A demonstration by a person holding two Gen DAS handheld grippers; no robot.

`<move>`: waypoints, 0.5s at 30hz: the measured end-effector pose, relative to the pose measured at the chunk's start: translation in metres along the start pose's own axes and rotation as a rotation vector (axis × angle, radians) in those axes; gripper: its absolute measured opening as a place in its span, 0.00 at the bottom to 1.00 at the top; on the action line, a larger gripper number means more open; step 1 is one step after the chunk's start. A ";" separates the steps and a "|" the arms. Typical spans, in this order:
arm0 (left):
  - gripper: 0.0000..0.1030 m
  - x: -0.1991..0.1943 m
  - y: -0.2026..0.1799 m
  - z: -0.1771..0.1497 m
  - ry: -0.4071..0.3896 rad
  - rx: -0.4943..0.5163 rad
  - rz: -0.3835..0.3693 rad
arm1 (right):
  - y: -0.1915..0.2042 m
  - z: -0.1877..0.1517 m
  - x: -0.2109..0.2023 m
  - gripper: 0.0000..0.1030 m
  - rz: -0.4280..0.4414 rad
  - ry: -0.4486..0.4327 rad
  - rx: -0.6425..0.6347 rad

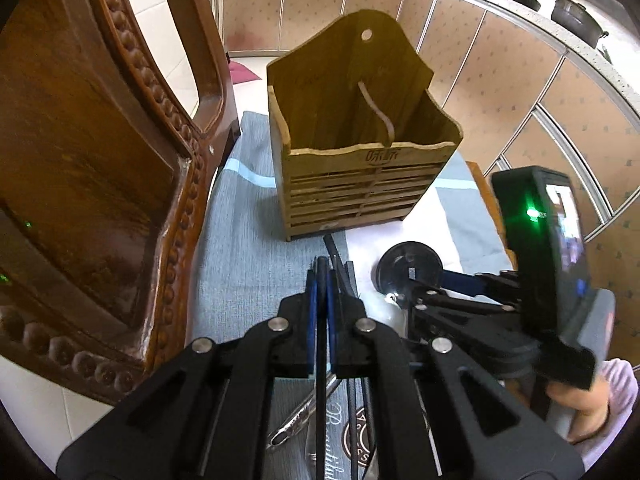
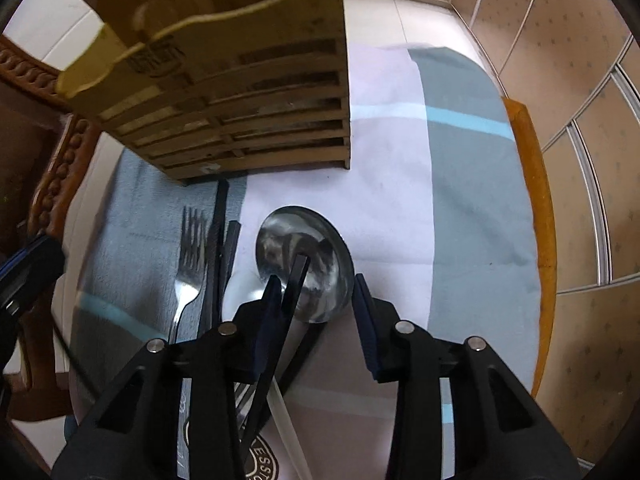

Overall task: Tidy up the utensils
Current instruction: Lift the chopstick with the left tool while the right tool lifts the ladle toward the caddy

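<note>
A wooden caddy (image 1: pixel 360 140) with slatted front stands upright on a grey, white and blue cloth (image 1: pixel 248 216) over a small table; two Chinese characters are cut into its front rim, too small to read surely, and one divider splits it into two compartments, both showing no utensils. A barcode sticker (image 2: pixel 158 56) sits on the front. In front of the caddy lie one fork (image 2: pixel 190 264), one ladle (image 2: pixel 304 256) with its round bowl up, and what look like two black chopsticks (image 2: pixel 218 248) just beside the fork. The left gripper (image 1: pixel 321 280) has its blue pads pressed together on one thin black chopstick. The right gripper (image 2: pixel 316 292) is spread wide over the ladle bowl, with a black chopstick leaning against its left finger, not clamped. A round logo (image 2: pixel 264 464) on the cloth reads partly "ESSTO". A carved wooden chair (image 1: pixel 120 160) stands to the left.
</note>
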State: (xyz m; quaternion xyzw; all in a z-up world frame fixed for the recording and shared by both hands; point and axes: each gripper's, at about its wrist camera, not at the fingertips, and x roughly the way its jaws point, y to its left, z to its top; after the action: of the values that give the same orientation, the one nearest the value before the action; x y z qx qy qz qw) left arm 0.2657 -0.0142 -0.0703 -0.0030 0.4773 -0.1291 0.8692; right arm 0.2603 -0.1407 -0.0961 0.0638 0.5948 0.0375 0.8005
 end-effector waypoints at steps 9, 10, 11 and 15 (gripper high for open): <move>0.04 -0.010 0.003 -0.001 -0.026 -0.022 0.006 | -0.002 0.011 0.002 0.14 0.095 -0.006 0.038; 0.05 -0.010 0.002 -0.001 -0.030 -0.023 0.007 | -0.002 0.011 -0.003 0.14 0.097 -0.014 0.035; 0.04 -0.012 0.001 -0.001 -0.036 -0.024 0.008 | -0.002 0.010 -0.009 0.14 0.101 -0.023 0.032; 0.05 -0.033 -0.001 0.000 -0.080 -0.025 0.009 | -0.003 0.005 -0.044 0.13 0.125 -0.085 0.010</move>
State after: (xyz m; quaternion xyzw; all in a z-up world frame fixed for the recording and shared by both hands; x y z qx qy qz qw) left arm 0.2484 -0.0080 -0.0425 -0.0169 0.4438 -0.1189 0.8880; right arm 0.2525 -0.1496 -0.0532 0.1064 0.5553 0.0817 0.8208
